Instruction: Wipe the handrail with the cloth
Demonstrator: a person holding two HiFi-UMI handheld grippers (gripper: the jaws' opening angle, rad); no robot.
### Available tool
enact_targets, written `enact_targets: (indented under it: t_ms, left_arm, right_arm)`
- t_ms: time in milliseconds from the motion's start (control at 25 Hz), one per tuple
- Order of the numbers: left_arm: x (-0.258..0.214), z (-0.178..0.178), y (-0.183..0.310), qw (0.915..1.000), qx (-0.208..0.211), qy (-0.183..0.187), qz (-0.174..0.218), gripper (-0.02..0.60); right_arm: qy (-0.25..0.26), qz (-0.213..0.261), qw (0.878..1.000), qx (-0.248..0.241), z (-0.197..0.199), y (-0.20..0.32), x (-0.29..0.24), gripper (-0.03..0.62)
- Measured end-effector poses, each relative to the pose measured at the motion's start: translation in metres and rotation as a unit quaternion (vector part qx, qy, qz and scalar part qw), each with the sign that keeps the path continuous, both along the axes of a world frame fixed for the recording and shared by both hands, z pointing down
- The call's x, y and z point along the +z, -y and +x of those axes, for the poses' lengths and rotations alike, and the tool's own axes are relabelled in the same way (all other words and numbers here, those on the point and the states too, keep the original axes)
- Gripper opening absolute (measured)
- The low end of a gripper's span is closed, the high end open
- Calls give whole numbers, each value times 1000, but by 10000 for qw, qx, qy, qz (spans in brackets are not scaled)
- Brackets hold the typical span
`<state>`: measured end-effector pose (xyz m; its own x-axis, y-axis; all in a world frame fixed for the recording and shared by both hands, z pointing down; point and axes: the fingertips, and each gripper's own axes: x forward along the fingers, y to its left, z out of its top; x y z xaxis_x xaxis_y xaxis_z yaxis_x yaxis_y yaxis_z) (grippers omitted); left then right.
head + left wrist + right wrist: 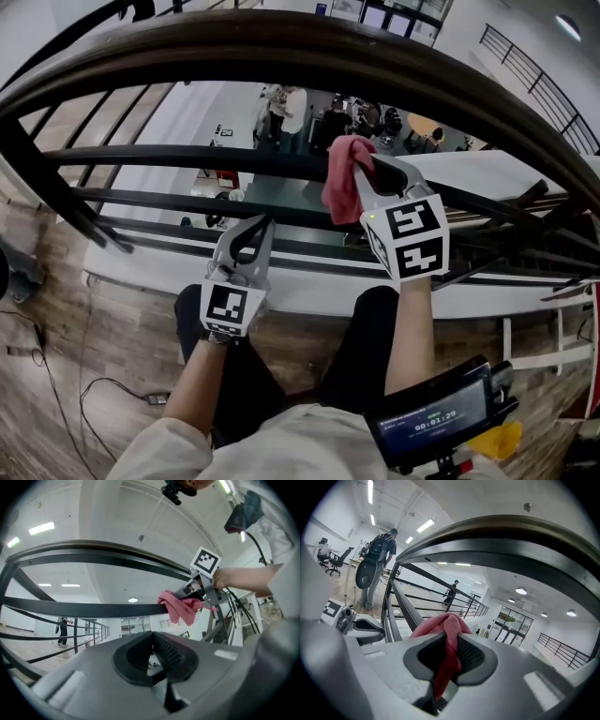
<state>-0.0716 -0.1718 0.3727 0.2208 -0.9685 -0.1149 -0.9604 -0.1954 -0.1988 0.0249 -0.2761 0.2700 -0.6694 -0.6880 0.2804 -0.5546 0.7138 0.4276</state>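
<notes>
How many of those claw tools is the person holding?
2. The left gripper sits low, shut and empty; the right gripper is higher, clamping the pink cloth at a dark rail.

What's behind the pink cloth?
The pink fabric cloth, clamped by the right gripper, hangs in front of a dark metal railing bar; the bar's stretch behind it is covered.

Only legible bit: timer on the handheld screen (433, 419) at the person's waist, reads approx. 00:01:29. Small line of txt above it is too tiny to read.
</notes>
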Motion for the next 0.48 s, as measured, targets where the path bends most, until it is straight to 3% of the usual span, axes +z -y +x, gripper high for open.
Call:
enact_targets:
  t_ms: [480]
  left_arm:
    - [3,18,9,9998,179,52,-20,6]
  right_arm:
    - [132,-147,9998,100,41,14,4,64]
